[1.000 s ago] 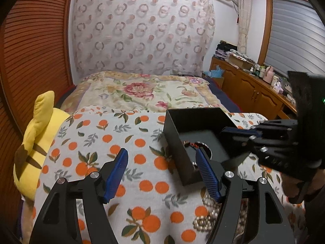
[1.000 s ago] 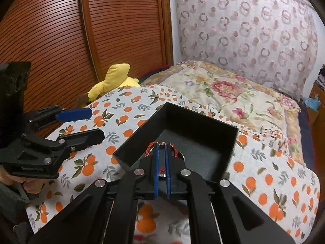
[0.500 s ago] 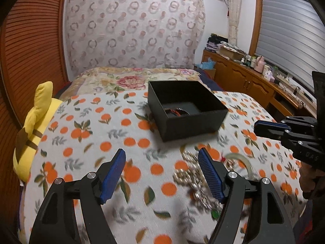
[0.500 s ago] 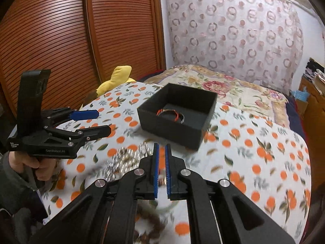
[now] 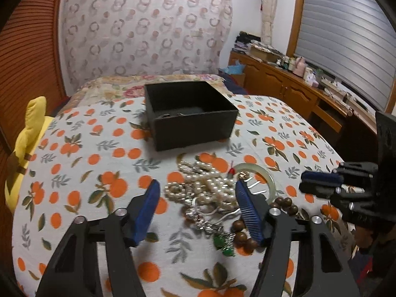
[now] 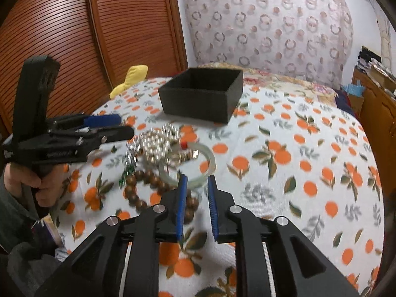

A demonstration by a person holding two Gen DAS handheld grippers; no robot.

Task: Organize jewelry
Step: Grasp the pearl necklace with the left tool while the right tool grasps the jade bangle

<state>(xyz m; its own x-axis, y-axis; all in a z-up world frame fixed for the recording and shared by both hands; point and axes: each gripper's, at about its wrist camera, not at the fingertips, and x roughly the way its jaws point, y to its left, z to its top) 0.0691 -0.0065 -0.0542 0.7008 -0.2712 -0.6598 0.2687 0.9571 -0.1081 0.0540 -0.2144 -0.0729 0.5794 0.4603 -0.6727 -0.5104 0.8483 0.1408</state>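
With both the left gripper (image 5: 195, 194) and right gripper (image 6: 196, 184) spread and empty, grabbing the tangled white pearl strands (image 5: 210, 185) risks dragging the near pale green jade bangle (image 6: 195, 163) along

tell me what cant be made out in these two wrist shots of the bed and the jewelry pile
- Inside of the black box: right wrist view, near wall hides the floor; left wrist view shows only a dim, unreadable glimpse.
- Jewelry pile: left wrist view, motion blur merges pearls and chains; single pieces cannot be separated.
- Wooden beads: right wrist view, partly behind the right tongs.
- Yellow plush toy: left wrist view, cut off by the frame edge.
- Items on the sideboard: too small.
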